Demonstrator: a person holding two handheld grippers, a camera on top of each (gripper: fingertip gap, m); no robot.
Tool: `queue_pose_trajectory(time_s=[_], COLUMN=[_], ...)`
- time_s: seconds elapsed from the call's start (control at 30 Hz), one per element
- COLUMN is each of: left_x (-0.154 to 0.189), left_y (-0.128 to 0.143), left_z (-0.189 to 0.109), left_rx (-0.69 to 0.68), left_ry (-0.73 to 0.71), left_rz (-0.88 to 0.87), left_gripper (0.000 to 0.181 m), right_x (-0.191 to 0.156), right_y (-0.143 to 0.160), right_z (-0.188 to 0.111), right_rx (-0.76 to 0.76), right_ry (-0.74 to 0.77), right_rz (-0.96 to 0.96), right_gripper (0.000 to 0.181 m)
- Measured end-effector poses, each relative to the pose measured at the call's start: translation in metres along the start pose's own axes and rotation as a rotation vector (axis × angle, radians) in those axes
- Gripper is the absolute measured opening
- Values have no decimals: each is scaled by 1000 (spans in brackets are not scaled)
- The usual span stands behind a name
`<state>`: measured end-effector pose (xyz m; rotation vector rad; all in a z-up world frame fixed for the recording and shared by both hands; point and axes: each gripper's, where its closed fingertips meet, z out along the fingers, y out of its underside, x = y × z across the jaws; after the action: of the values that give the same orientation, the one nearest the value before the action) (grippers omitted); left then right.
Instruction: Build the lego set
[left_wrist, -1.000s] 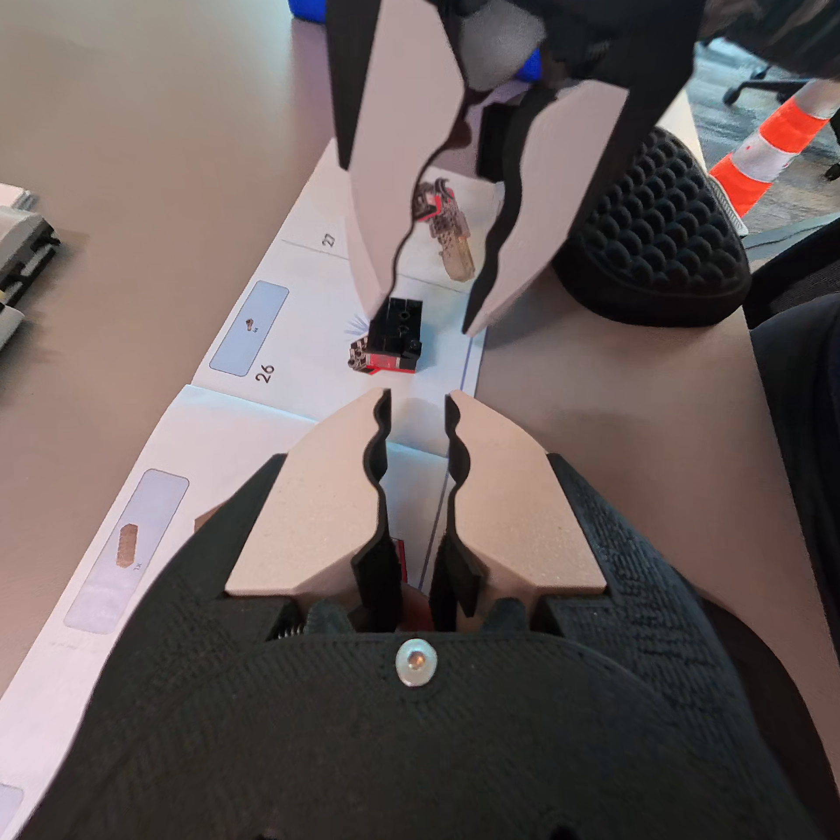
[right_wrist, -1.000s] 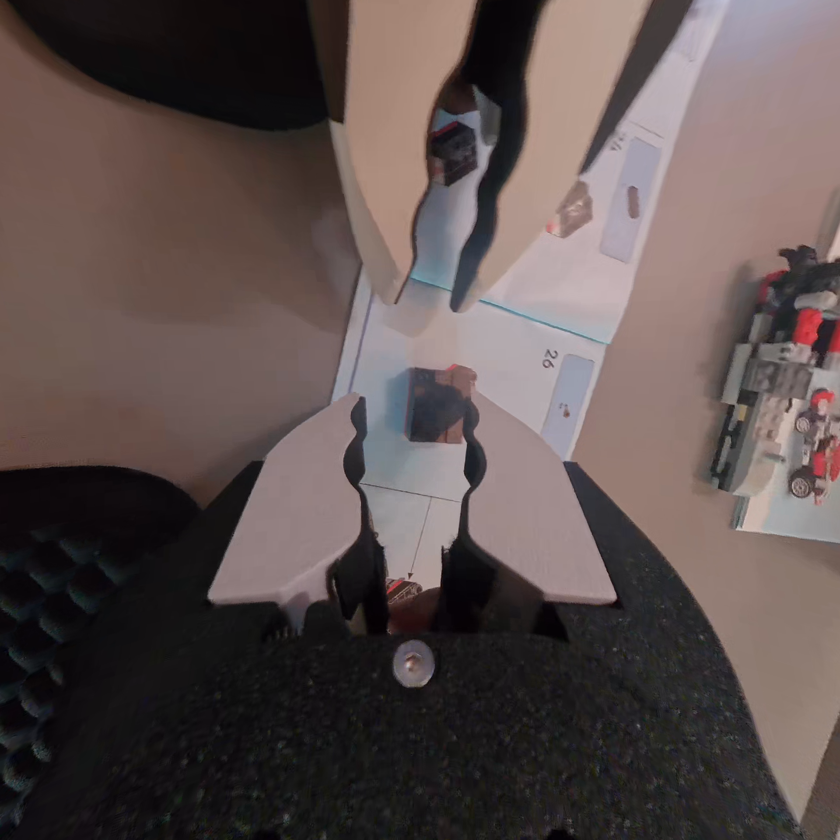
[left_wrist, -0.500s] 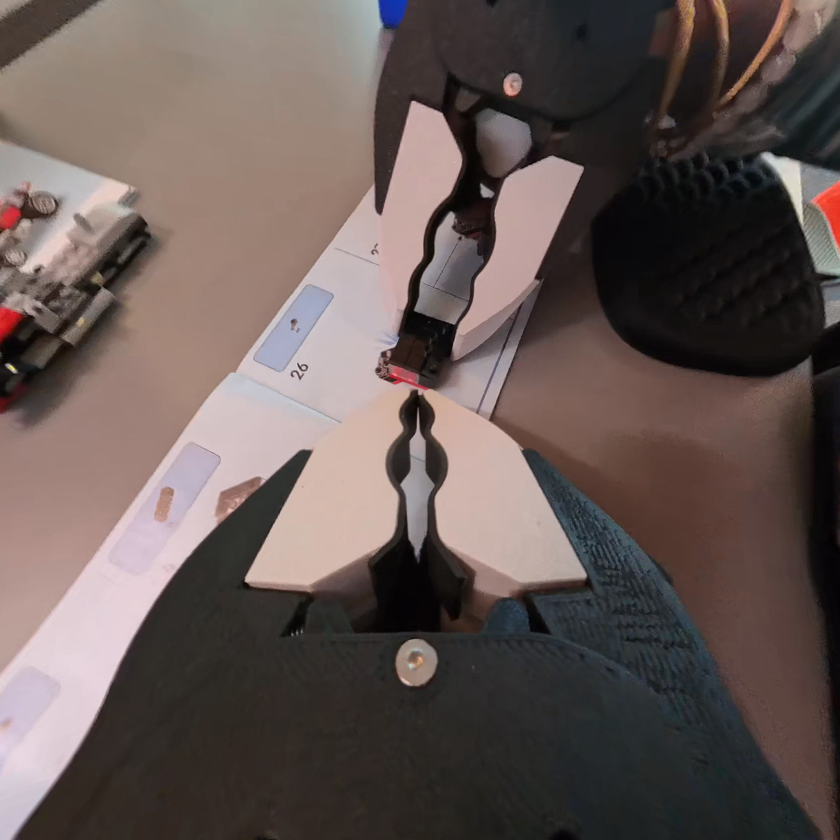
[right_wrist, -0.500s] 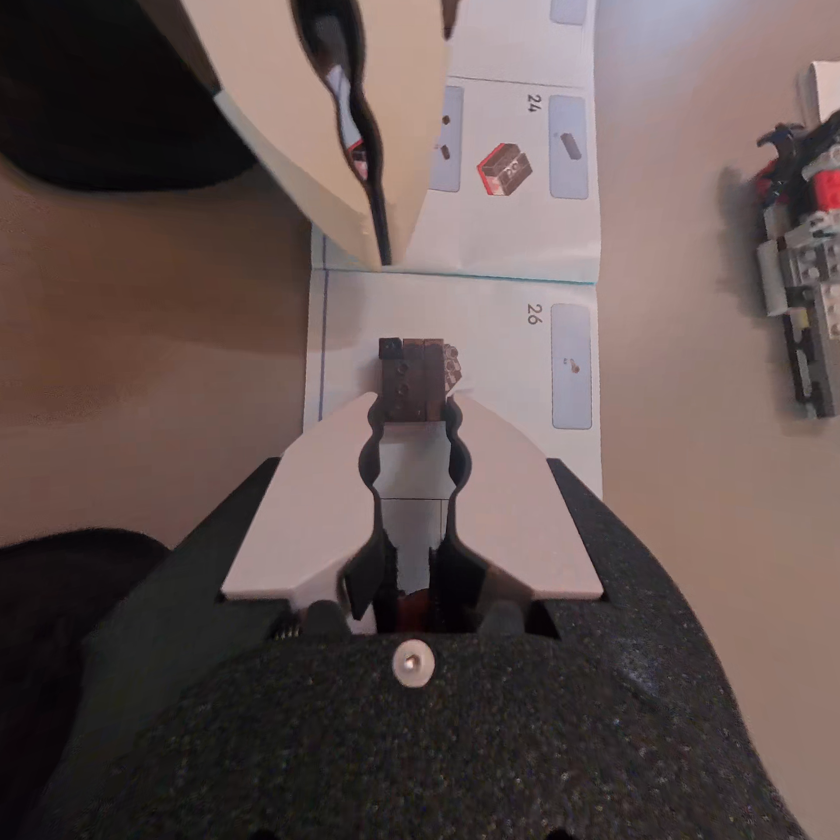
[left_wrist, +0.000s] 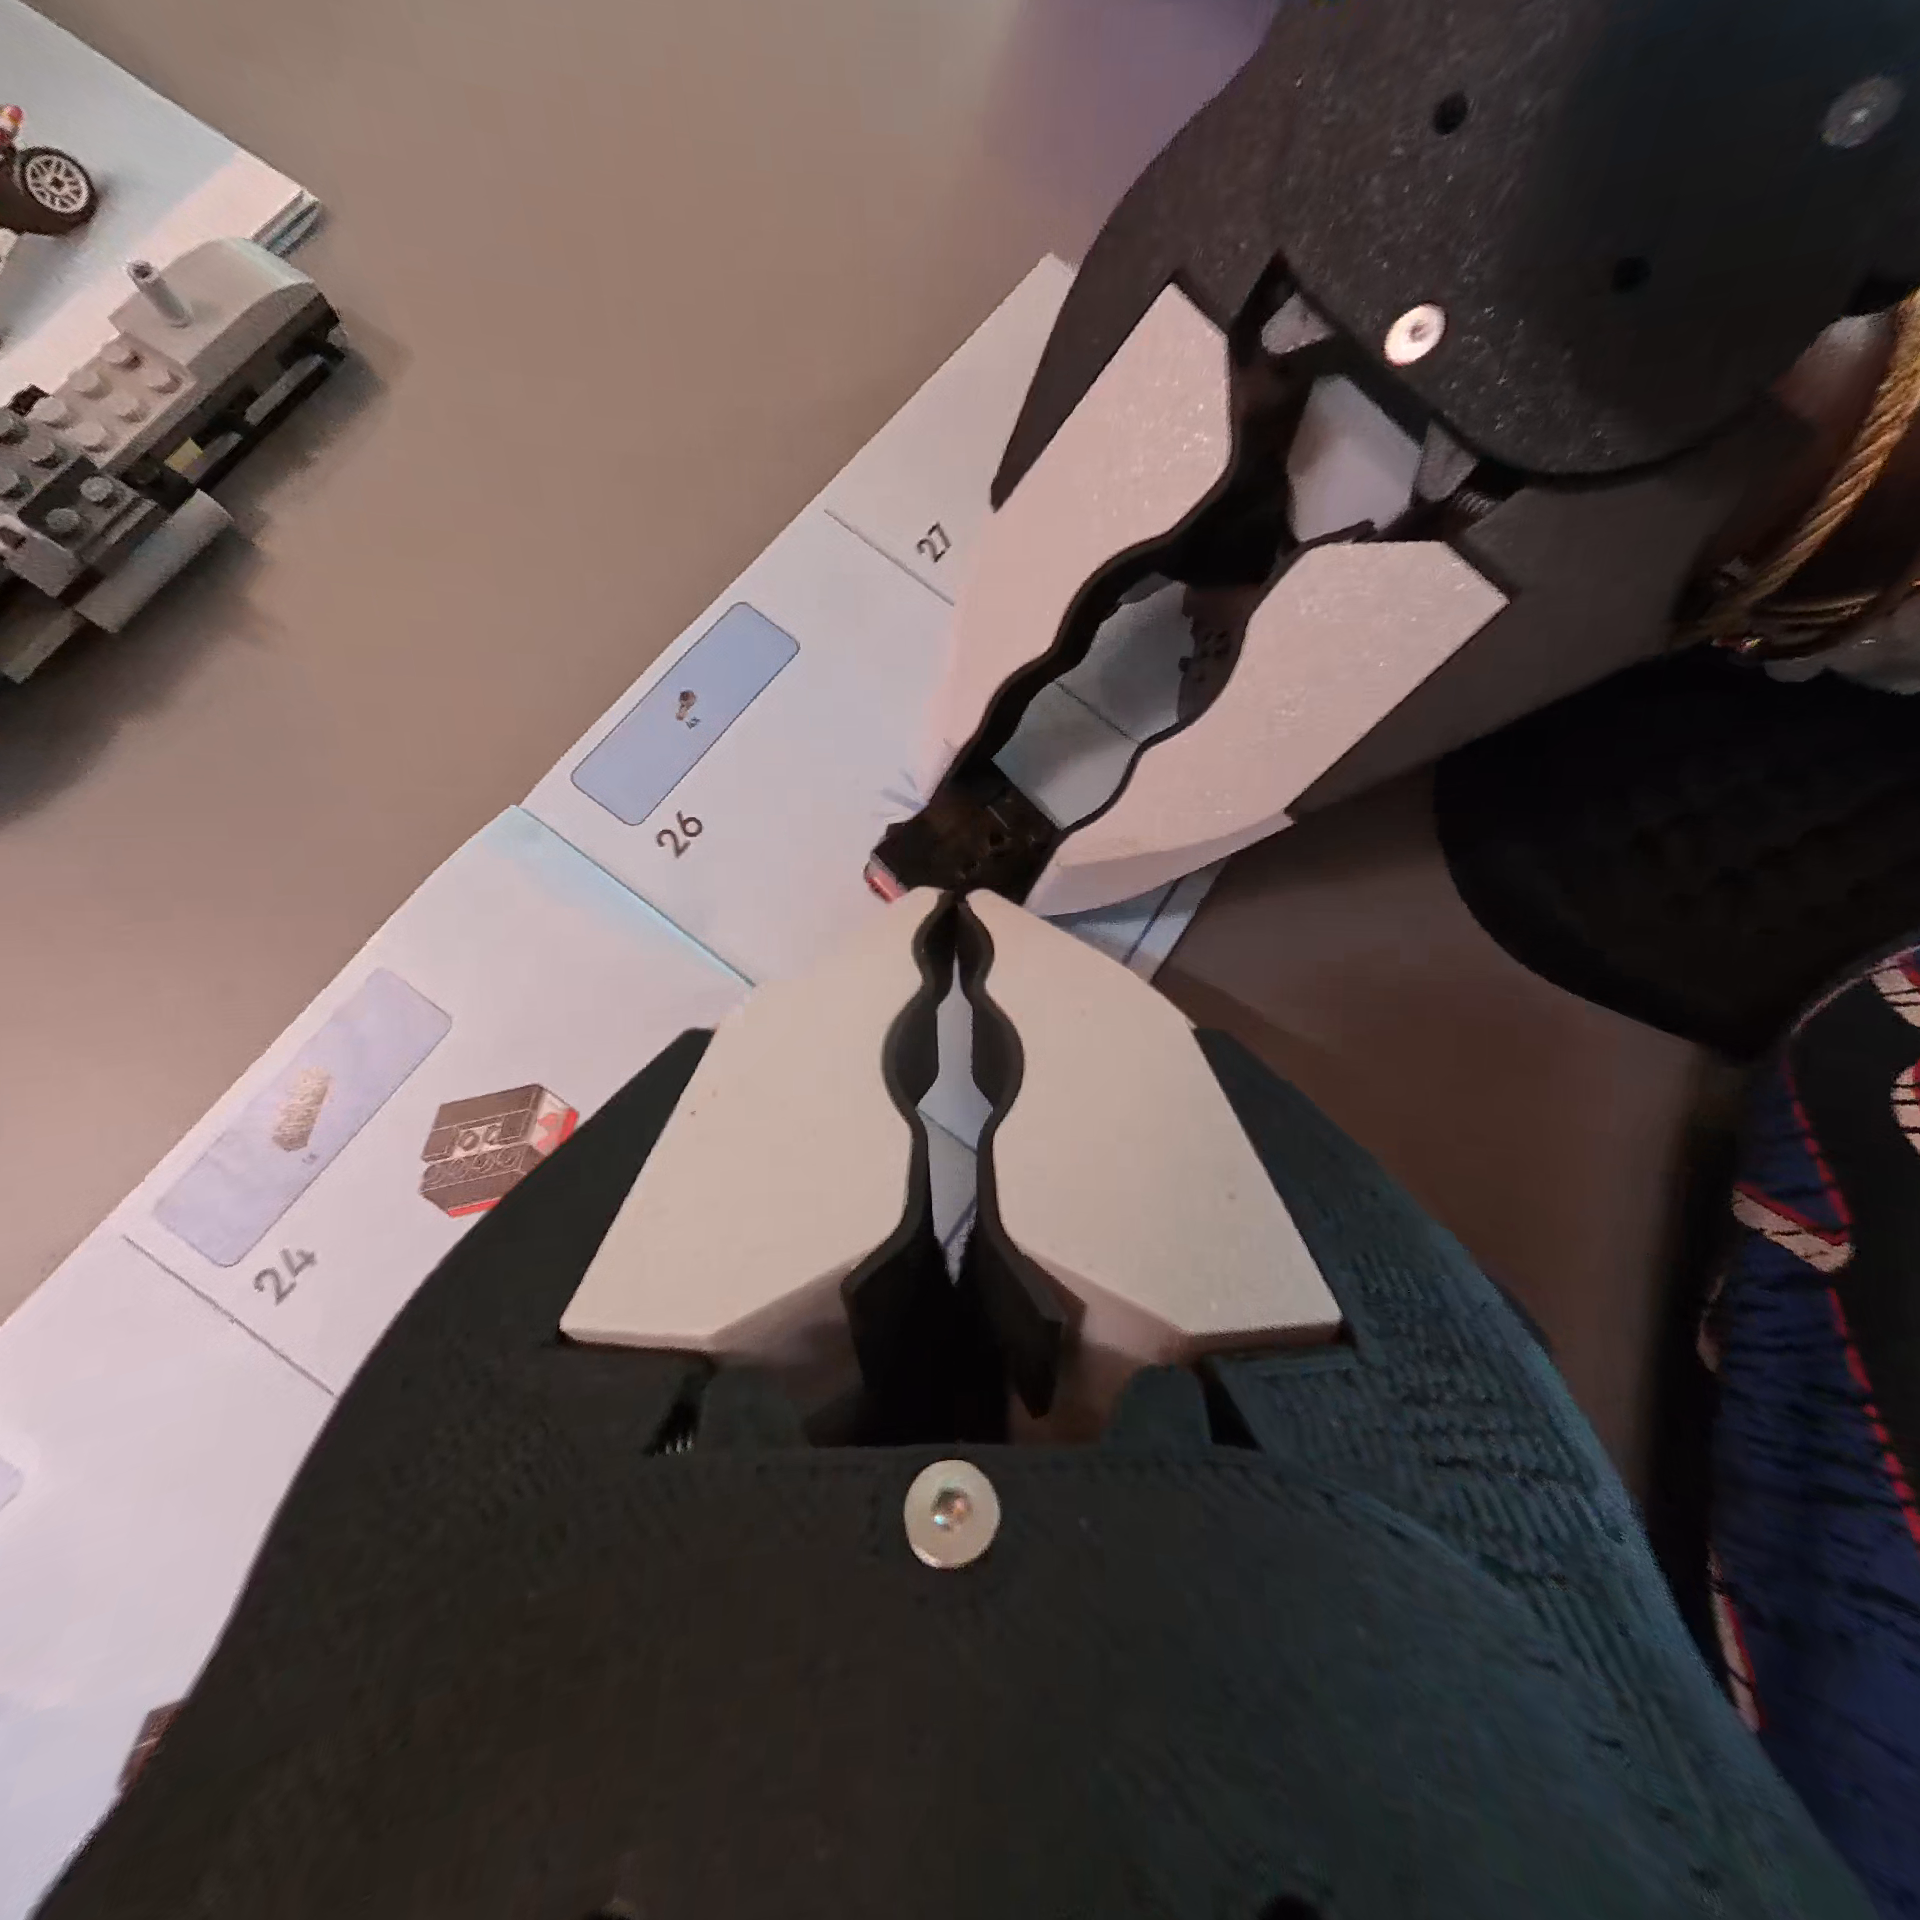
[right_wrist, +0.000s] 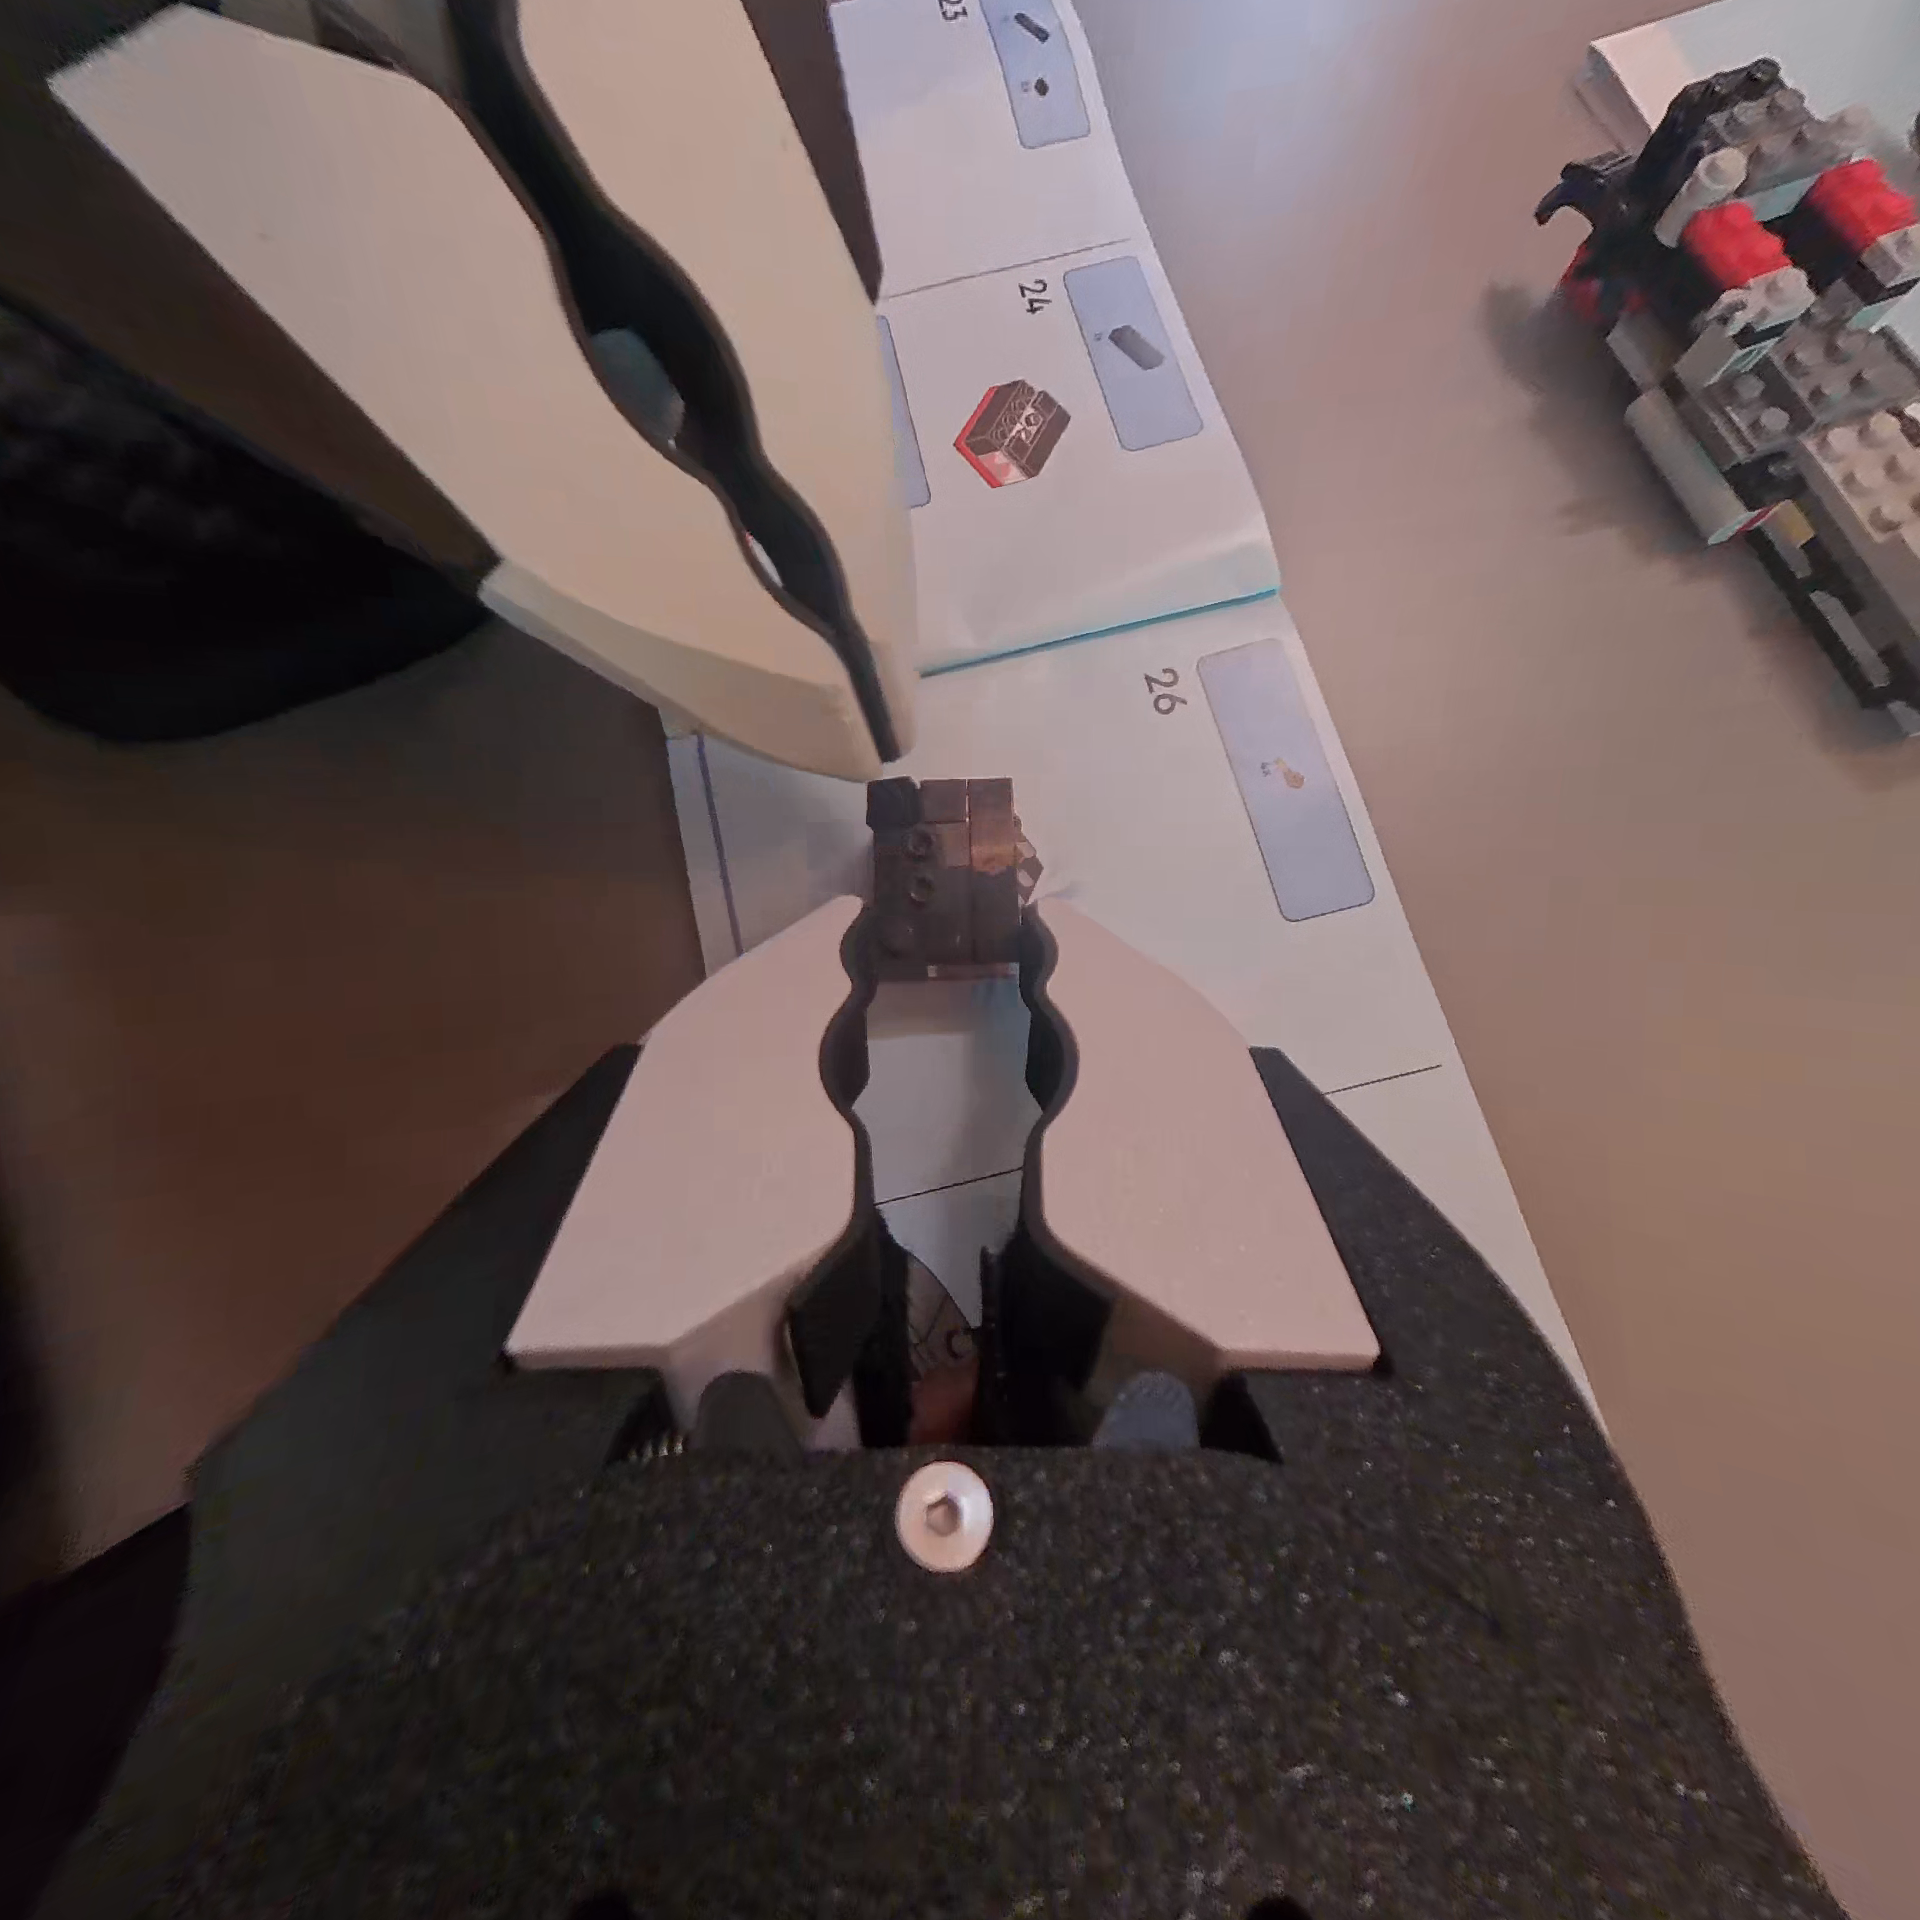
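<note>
At frame centre, on the instruction sheet (right_wrist: 1143, 831), the right gripper (right_wrist: 945, 925) now clamps the brick assembly (right_wrist: 940, 873); the left gripper (left_wrist: 951, 914), newly clenched empty, touches it, probably pressing bricks together.

We see bare table (right_wrist: 1558, 935) open between the instruction sheet (right_wrist: 1122, 831) and the grey vehicle model (right_wrist: 1787, 343), while the dark brick block (right_wrist: 940, 873) is hemmed by both grippers and a black ribbed object (left_wrist: 1621, 883) crowds the sheet's other side.

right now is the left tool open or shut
Shut: the left tool's tips nearly meet, empty, nose against the small black brick block.
</note>
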<state>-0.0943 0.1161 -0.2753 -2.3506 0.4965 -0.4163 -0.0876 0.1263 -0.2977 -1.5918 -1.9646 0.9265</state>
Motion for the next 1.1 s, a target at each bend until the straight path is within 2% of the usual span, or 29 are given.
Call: queue_pose_trajectory(time_s=[0.1,0.33,0.57,0.73,0.9,1.03,1.1], left_x=[-3,-2,1,1,1,1,-2], left_y=[7,0,6,6,5,-9,-6], left_z=[5,-2,7,10,10,-7,-11], left_rx=[-53,-21,-72,-61,8,86,55], left_ry=[-14,-17,-4,-6,41,70,66], left_rz=[10,24,59,57,20,13,40], left_gripper=[0,0,0,0,0,0,0], right_x=[0,-1,-2,-3,-3,-3,-3], right_y=[0,0,-1,-1,-1,-1,-1], right_z=[0,1,2,2,3,3,3], right_rx=[-3,0,-1,-2,2,4,5], right_ry=[4,-5,-5,-5,-12,-14,-14], right_rz=[-10,-3,-9,-13,-10,-10,-10], right_gripper=[26,26,27,27,27,27,27])
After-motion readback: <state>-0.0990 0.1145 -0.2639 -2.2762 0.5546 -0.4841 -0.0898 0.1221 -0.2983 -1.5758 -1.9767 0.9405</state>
